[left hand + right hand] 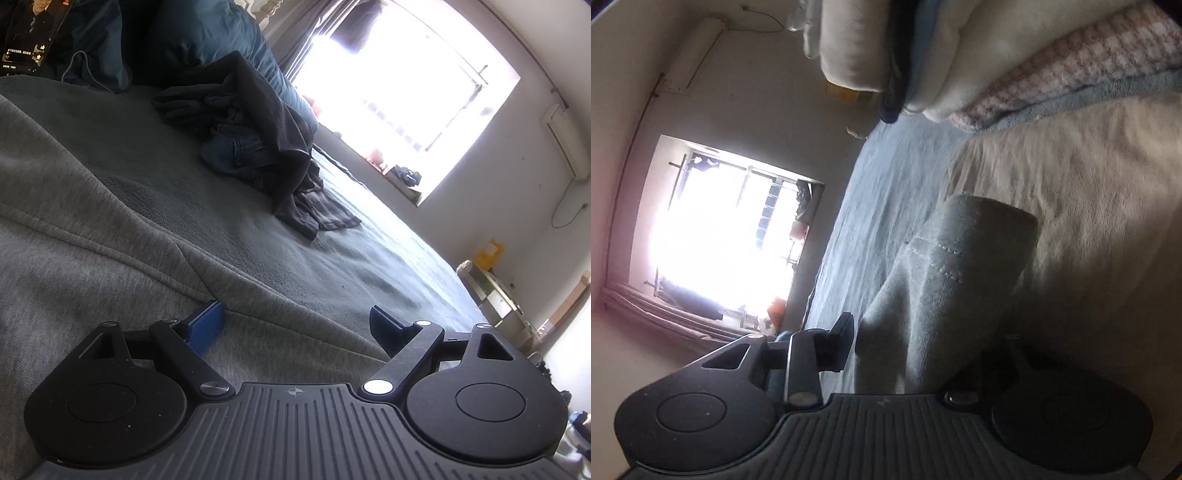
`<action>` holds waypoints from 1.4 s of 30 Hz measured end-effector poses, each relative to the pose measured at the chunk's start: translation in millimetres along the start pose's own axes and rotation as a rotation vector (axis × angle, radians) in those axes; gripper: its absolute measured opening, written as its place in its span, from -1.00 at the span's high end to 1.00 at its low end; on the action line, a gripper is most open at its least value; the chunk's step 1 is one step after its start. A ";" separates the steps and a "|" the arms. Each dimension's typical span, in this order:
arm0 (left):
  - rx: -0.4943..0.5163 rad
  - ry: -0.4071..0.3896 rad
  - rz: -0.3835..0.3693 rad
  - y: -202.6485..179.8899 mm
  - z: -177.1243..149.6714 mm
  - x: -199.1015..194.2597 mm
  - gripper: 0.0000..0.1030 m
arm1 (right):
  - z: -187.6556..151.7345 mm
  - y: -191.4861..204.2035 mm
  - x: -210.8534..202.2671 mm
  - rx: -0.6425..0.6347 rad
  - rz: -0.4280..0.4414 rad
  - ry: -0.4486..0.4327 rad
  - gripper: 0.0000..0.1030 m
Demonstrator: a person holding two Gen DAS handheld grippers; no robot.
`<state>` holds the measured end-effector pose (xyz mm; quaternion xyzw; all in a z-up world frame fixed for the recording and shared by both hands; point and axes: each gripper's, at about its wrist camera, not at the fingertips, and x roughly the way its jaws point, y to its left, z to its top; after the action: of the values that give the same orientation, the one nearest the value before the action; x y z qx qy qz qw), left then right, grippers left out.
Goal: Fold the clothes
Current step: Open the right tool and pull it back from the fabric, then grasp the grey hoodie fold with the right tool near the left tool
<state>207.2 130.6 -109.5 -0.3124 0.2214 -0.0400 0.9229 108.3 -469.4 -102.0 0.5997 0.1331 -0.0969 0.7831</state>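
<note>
On the bed, left wrist view: positioning the left gripper (295,326) low over a grey sweatshirt (92,240), pointing slightly downward. Presenting both jaws spread wide, with the blue-padded finger (205,325) resting at the sweatshirt's seam and the opposite one sitting well apart from it, over the garment's edge. Gripping nothing; showing only flat fabric in the gap. Spreading the sweatshirt across the near left of a grey-green bed cover (369,258). Showing a heap of dark clothes (258,140), unfolded, farther back on the same cover, well apart from the gripper. Backing onto blue bedding (221,37) behind the heap. Facing a bright window (406,81) at upper right, with a wall-mounted air conditioner (569,144) beside it.

Across the bed, right wrist view, rolled sideways and blurred: aiming the right gripper (923,343) along the bed cover (886,184). Presenting the jaws partly open, with a raised fold of grey cloth (945,288) standing up between them. Showing one finger (838,343) just beside the fold's edge; hiding the other in shadow behind the cloth. Leaving grip on the fold impossible to confirm: cannot tell whether the pads are pressing. Laying a cream garment (1089,240) flat on the cover, just beyond the fold. Stacking folded clothes (1052,74), cream and pink-checked, at the top, past the cream garment. Facing the window (731,229) at left.
</note>
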 end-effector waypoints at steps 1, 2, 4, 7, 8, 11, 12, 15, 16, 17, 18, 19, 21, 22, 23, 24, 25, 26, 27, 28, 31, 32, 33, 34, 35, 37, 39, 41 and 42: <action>0.000 0.000 -0.001 0.1 0.1 -0.1 -0.69 | 1.5 -1.3 4.5 0.009 -0.006 0.015 0.25; 0.000 0.000 -0.001 0.2 0.2 -0.2 -0.69 | 2.5 -1.6 8.1 0.007 -0.011 0.027 0.27; 0.000 -0.001 -0.003 0.5 0.3 -0.4 -0.70 | 3.9 3.7 11.5 -0.011 -0.018 0.020 0.40; 0.000 0.000 -0.004 0.8 0.7 -0.3 -0.70 | 3.2 30.1 1.6 -0.190 0.004 -0.039 0.70; 0.000 0.000 -0.004 0.8 0.9 -0.2 -0.70 | -1.4 43.5 -4.6 -0.281 0.006 -0.067 0.71; 0.002 0.003 -0.005 0.8 1.5 -0.1 -0.71 | 0.7 53.4 -11.4 -0.416 -0.182 -0.104 0.48; 0.003 0.005 -0.006 0.8 1.7 -0.1 -0.71 | 5.9 48.9 -10.8 -0.435 -0.275 -0.105 0.13; 0.000 0.007 -0.011 1.8 2.5 -0.4 -0.71 | 27.7 12.8 -28.9 -0.289 -0.336 -0.091 -0.08; -0.001 0.008 -0.011 1.9 2.7 -0.2 -0.71 | 33.5 5.1 -39.9 -0.235 -0.305 -0.113 -0.08; 0.000 0.008 -0.010 1.6 2.9 0.4 -0.72 | 36.5 0.6 -57.9 -0.208 -0.296 -0.152 -0.08; 0.003 0.008 -0.008 1.3 3.0 0.9 -0.72 | 39.6 1.3 -71.5 -0.210 -0.306 -0.199 -0.09; 0.005 0.008 -0.007 1.0 2.8 1.1 -0.72 | 40.3 6.2 -82.3 -0.234 -0.317 -0.247 -0.12; 0.008 0.008 -0.007 0.8 2.5 1.5 -0.72 | 33.6 29.5 -93.8 -0.372 -0.308 -0.286 -0.12; 0.009 0.008 -0.007 0.8 2.3 1.6 -0.72 | 26.6 46.1 -92.7 -0.469 -0.289 -0.268 -0.12; 0.009 0.007 -0.007 1.0 2.2 1.6 -0.72 | 14.9 65.1 -86.2 -0.585 -0.253 -0.224 -0.12; 0.011 0.007 -0.008 1.0 2.0 1.6 -0.72 | 1.8 84.8 -78.2 -0.705 -0.212 -0.172 -0.12; 0.013 0.007 -0.008 1.0 1.8 1.7 -0.72 | -11.3 104.5 -70.3 -0.825 -0.170 -0.119 -0.12; 0.014 0.007 -0.008 1.1 1.7 1.7 -0.72 | -27.2 124.2 -57.1 -0.949 -0.119 -0.045 -0.12; 0.015 0.007 -0.009 1.3 1.7 1.4 -0.72 | -44.8 140.0 -42.4 -1.069 -0.066 0.033 -0.11; 0.015 0.008 -0.010 1.4 1.7 1.1 -0.72 | -62.7 154.6 -27.7 -1.185 -0.012 0.109 -0.11; 0.017 0.010 -0.015 2.3 1.7 0.4 -0.72 | -116.2 181.4 23.7 -1.494 0.063 0.290 -0.10; 0.018 0.011 -0.016 2.4 1.8 0.3 -0.72 | -128.1 183.8 41.3 -1.558 0.068 0.346 -0.07; 0.020 0.011 -0.017 2.3 1.9 0.4 -0.72 | -140.1 185.6 58.8 -1.616 0.072 0.404 -0.02; 0.022 0.012 -0.018 2.3 2.0 0.5 -0.72 | -152.0 187.3 74.1 -1.662 0.073 0.466 0.00; 0.023 0.012 -0.018 2.5 2.1 0.7 -0.72 | -161.8 188.0 86.6 -1.693 0.070 0.525 0.05; 0.026 0.012 -0.018 2.5 2.0 0.9 -0.72 | -180.9 185.7 106.6 -1.754 0.075 0.638 0.13; 0.030 0.011 -0.018 2.4 1.5 1.0 -0.72 | -200.5 177.5 119.5 -1.819 0.103 0.748 0.18; 0.034 0.010 -0.019 2.3 0.7 1.0 -0.72 | -218.4 167.3 130.7 -1.875 0.137 0.854 0.19; 0.036 0.009 -0.019 2.3 0.5 1.1 -0.72 | -224.5 163.4 133.9 -1.900 0.146 0.896 0.19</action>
<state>208.2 132.5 -110.9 -0.2977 0.2217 -0.0542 0.9270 265.1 -208.9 -51.2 -0.2730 0.3951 0.3253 0.8146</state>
